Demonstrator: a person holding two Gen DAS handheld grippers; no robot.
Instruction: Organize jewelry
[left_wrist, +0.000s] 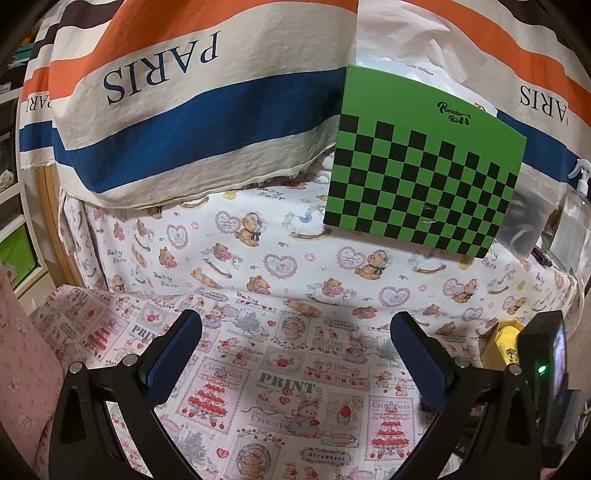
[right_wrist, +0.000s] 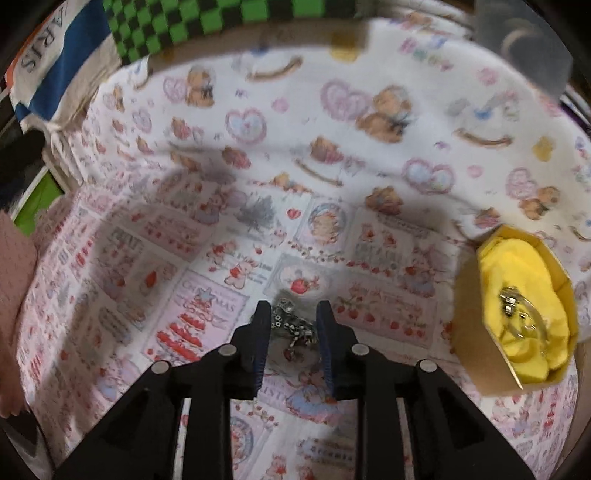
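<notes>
In the right wrist view, a small silver piece of jewelry (right_wrist: 293, 326) sits between the blue-padded fingers of my right gripper (right_wrist: 293, 308), which is shut on it just above the printed cloth. To the right stands a yellow box (right_wrist: 517, 306) lined with yellow cloth, with a silver piece (right_wrist: 511, 299) lying inside. In the left wrist view, my left gripper (left_wrist: 295, 325) is wide open and empty over the cloth. The yellow box (left_wrist: 504, 345) shows at its right edge, partly behind the right gripper's black body (left_wrist: 543, 369).
A green and black checkered box (left_wrist: 424, 162) leans against a striped "PARIS" bag (left_wrist: 184, 110) at the back. A clear pump bottle (left_wrist: 574, 218) stands at the far right. Pink cloth (left_wrist: 22, 369) lies at the left edge.
</notes>
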